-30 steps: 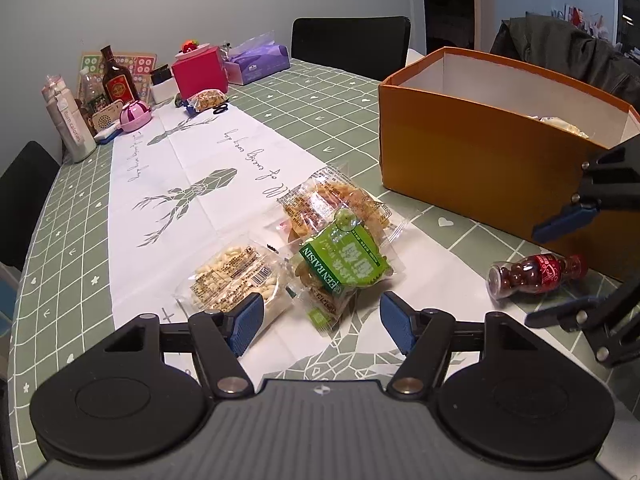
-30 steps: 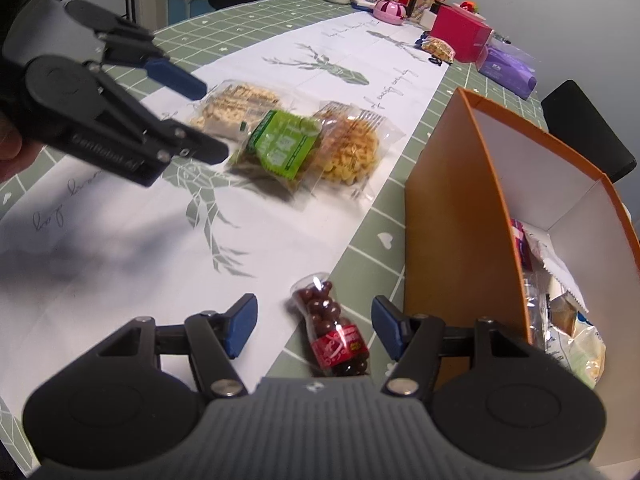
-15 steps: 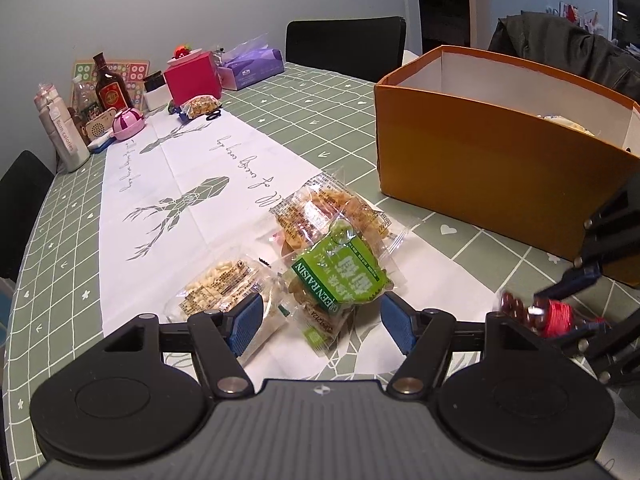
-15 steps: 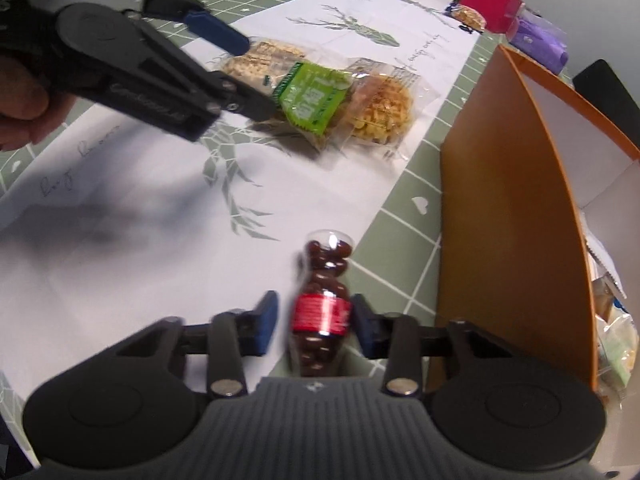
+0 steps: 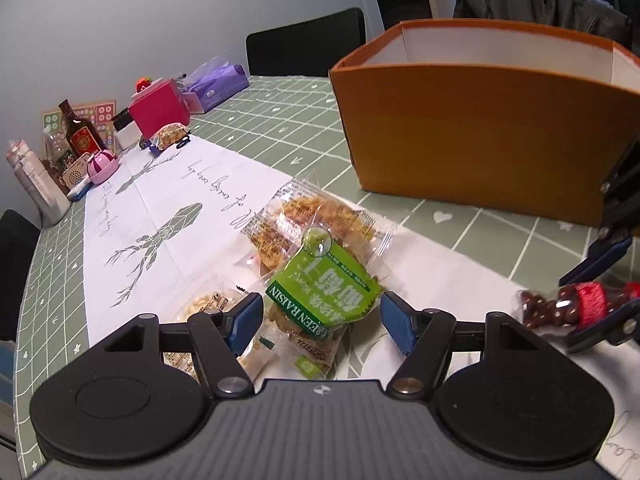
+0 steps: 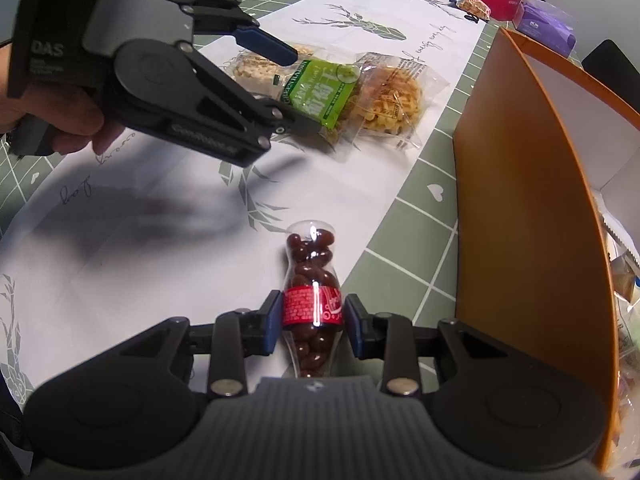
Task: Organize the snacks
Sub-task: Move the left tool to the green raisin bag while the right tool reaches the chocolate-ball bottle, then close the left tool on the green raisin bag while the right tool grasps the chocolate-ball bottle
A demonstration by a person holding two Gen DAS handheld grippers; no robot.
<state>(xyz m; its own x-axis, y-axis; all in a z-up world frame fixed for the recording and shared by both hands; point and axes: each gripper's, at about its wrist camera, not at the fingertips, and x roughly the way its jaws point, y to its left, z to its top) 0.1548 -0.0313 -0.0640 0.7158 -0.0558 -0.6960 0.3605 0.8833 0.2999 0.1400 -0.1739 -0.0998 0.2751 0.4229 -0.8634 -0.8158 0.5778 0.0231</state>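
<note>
My right gripper is shut on a small clear bottle of brown candy with a red label, which also shows in the left wrist view. My left gripper is open and hovers just above a green raisin packet. That packet lies on a clear bag of yellow crackers, beside a pale snack bag. The same packets show in the right wrist view. An orange box stands to the right, with snack packets inside.
A white runner with deer prints covers the green checked tablecloth. At the far end stand a pink box, a purple tissue pack, a dark bottle, another snack bag and a black chair.
My right gripper moved onto the candy bottle, closed on it and lifted it slightly. My left gripper moved closer and lower toward the green raisin packet, still open.
</note>
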